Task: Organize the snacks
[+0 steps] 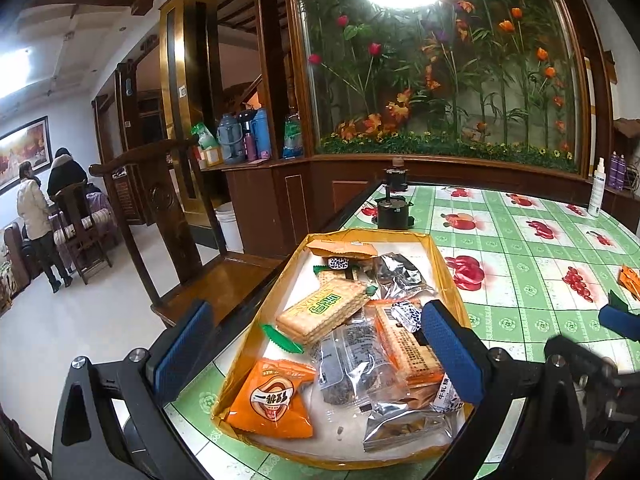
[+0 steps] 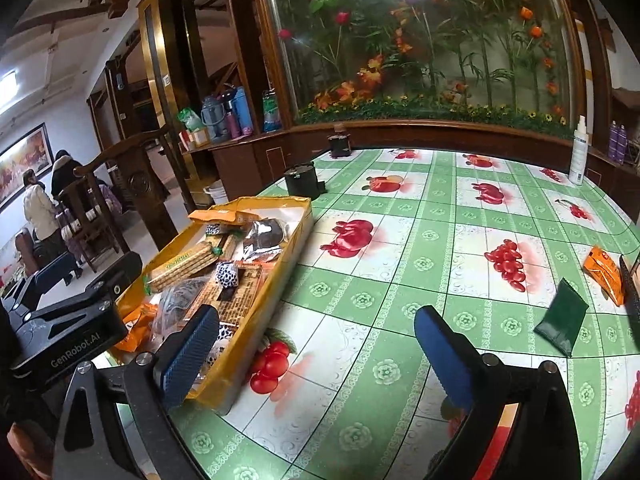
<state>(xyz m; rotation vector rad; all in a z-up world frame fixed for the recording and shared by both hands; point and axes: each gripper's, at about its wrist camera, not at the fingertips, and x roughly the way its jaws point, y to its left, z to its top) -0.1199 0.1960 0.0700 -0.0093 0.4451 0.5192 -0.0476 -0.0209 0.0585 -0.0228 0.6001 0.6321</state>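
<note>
A yellow tray (image 1: 448, 276) sits at the table's left edge, filled with several snacks: an orange packet (image 1: 272, 400), a cracker pack (image 1: 324, 312) and silver foil bags (image 1: 400, 276). My left gripper (image 1: 316, 356) is open and empty just above the tray's near end. My right gripper (image 2: 316, 356) is open and empty over the tablecloth, right of the tray (image 2: 296, 232). A dark green packet (image 2: 562, 318) and an orange packet (image 2: 604, 272) lie loose on the table at the far right.
A green fruit-print tablecloth (image 2: 432, 240) covers the table. Two black canisters (image 2: 302, 180) stand behind the tray and a white spray bottle (image 2: 580, 152) at the back right. A wooden chair (image 1: 160, 220) stands left of the table. Two people (image 1: 44, 216) stand far left.
</note>
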